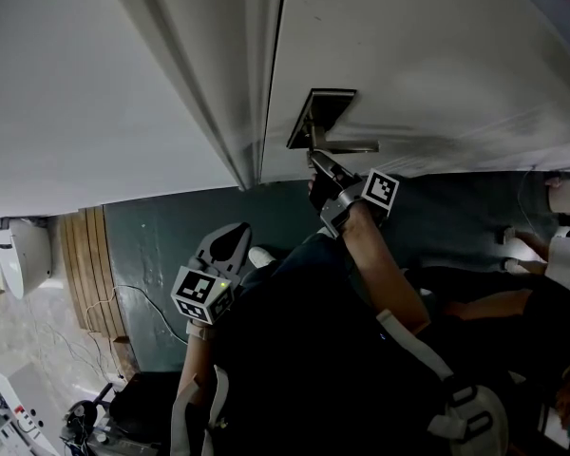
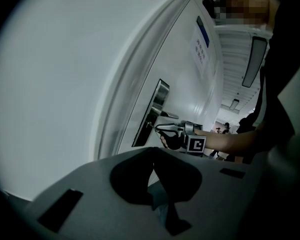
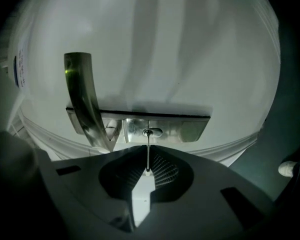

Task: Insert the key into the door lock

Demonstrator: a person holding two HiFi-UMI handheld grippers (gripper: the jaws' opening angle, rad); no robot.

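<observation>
Door [image 1: 427,55], white, fills the upper part of the head view, with its dark lock plate [image 1: 321,117] near the edge and the lever handle [image 1: 350,146] just below it. My right tongs [image 1: 319,164] are raised to that plate, just under the handle. My left tongs [image 1: 230,240] hang low and well apart from the lock, over the dark floor [image 1: 152,245].

From the left gripper view, my left tongs [image 2: 153,156] are closed, jaws together with nothing between them. Past them I see my right tongs [image 2: 162,132] against the lock plate [image 2: 151,115], beneath the handle [image 2: 170,116]. A printed notice [image 2: 202,46] is on the door higher up.

In the right gripper view, my right tongs [image 3: 148,166] are clamped narrow on the key [image 3: 148,154], gripping its near end. The key shows edge-on as a thin line. Its long axis runs straight out from the jaws toward the door. Its tip points at the keyhole [image 3: 152,132] in the shiny plate [image 3: 190,128] and meets the slot. I cannot tell how far it sits inside. The curved handle [image 3: 82,96] stands left of the keyhole, clear of the key.
</observation>
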